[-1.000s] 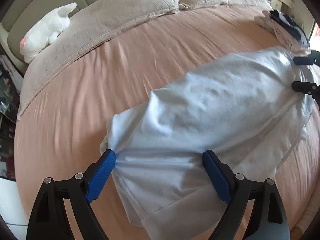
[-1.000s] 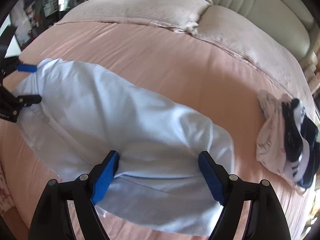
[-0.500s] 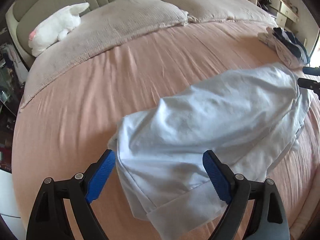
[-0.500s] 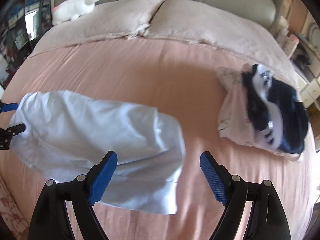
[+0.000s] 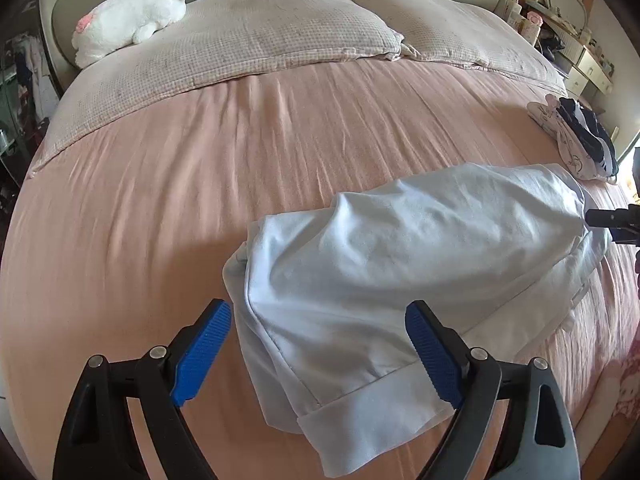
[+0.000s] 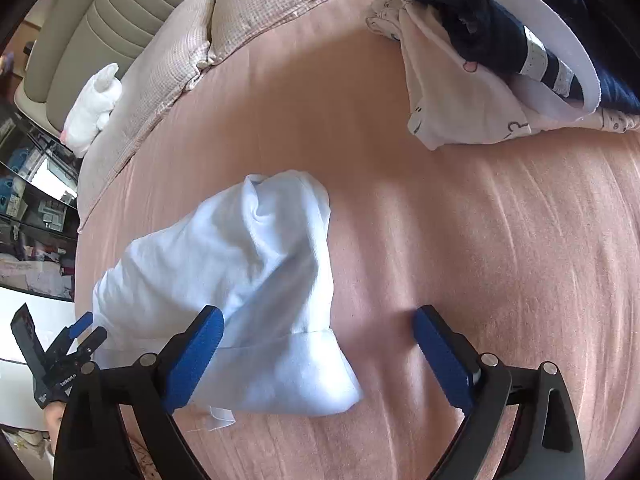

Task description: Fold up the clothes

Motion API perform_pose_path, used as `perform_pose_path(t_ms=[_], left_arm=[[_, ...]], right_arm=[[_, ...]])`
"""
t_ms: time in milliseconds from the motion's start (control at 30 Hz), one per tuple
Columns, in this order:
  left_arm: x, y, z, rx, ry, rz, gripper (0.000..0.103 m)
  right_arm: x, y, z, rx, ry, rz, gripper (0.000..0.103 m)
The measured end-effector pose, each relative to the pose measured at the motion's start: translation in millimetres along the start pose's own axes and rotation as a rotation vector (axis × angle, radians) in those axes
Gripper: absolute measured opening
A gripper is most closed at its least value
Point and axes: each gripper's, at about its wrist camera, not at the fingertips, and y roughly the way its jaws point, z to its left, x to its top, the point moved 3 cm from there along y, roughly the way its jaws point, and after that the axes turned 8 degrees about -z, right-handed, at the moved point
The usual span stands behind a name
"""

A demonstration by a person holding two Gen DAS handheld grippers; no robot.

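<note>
A light blue garment [image 5: 400, 248] lies folded over in a long bundle on the pink bed sheet [image 5: 240, 152]. My left gripper [image 5: 318, 354] hovers open above its near hemmed end, pads clear of the cloth. In the right wrist view the same garment [image 6: 240, 264] lies to the left. My right gripper [image 6: 318, 356] is over the sheet beside it, jaws opening. Only the garment's hem corner lies below its left finger [image 6: 196, 356], and nothing is gripped. The left gripper [image 6: 82, 338] shows at the garment's far end, and the right gripper [image 5: 612, 220] at the left view's right edge.
A pile of dark navy, white and pale printed clothes [image 6: 500, 60] lies on the sheet beyond my right gripper, also visible as the clothes pile [image 5: 576, 144]. Two beige pillows [image 5: 260, 40] and a white plush rabbit [image 5: 136, 24] lie by the headboard. Furniture stands past the bed's edges.
My right gripper swung right off the garment and rolled, so the clothes pile now looms near; its jaws widened. The left gripper drew back slightly, still open, and its view has rolled.
</note>
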Motion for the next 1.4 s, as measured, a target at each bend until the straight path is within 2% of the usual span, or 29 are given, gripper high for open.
perform_pose_path(t_ms=[100,167,233,300,433,667,833,1000,1067,1200,1233,1300,1333,1367,1400], left_arm=[[0.8,2.7,1.6,0.0,-0.011,0.002,0.09],[-1.3,-1.3,3.8,0.002,-0.02,0.005,0.09],[-4.2,-5.9,6.5,0.006,-0.029,0.01,0.09],[-6.8,-10.8,9.8,0.009,-0.041,0.013,0.09],[-5.0,-29.3,29.0,0.032,-0.108,-0.042,0.09],[-4.3,-27.9,66.5,0.04,-0.271,-0.057,0.09],[-2.4,-26.1,80.7,0.013,-0.334,-0.074,0.09],[-2.3,-31.2,90.4,0.032,-0.332,-0.095,0.09],[-4.2,-31.1,95.1,0.029,-0.34,-0.094,0.09],[-10.3,-30.5,108.8,0.038,-0.378,-0.088,0.09],[-11.5,-31.0,112.3,0.034,-0.392,-0.09,0.09],[-12.8,-32.3,117.1,0.012,-0.42,-0.099,0.09],[-12.0,-32.4,117.4,-0.005,-0.432,-0.103,0.09],[-11.0,-32.6,117.1,-0.022,-0.439,-0.108,0.09],[-9.9,-32.6,116.3,-0.039,-0.444,-0.112,0.09]], right_arm=[[-6.9,3.8,19.4,0.003,-0.097,0.012,0.095],[-18.2,1.0,37.4,0.091,-0.119,0.031,0.059],[-21.1,1.5,43.6,0.083,-0.162,0.027,0.05],[-17.9,2.2,35.5,0.114,-0.105,0.033,0.047],[-16.4,-7.1,27.3,0.182,-0.025,0.011,0.024],[-3.4,-37.0,56.4,0.245,-0.085,-0.08,0.018],[0.9,-49.4,118.8,0.252,-0.223,-0.132,0.017],[-5.6,-31.6,219.8,0.279,-0.404,-0.152,0.017],[-17.5,-13.2,258.1,0.294,-0.472,-0.119,0.017],[-55.9,29.8,315.9,0.362,-0.567,0.043,0.02],[-62.3,30.2,324.2,0.377,-0.591,0.056,0.021],[-68.7,17.0,333.9,0.441,-0.608,0.043,0.03],[-69.3,4.8,336.1,0.487,-0.603,0.02,0.043],[-69.2,-7.8,337.6,0.53,-0.596,-0.006,0.064],[-64.1,-23.0,334.2,0.547,-0.571,-0.058,0.074]])
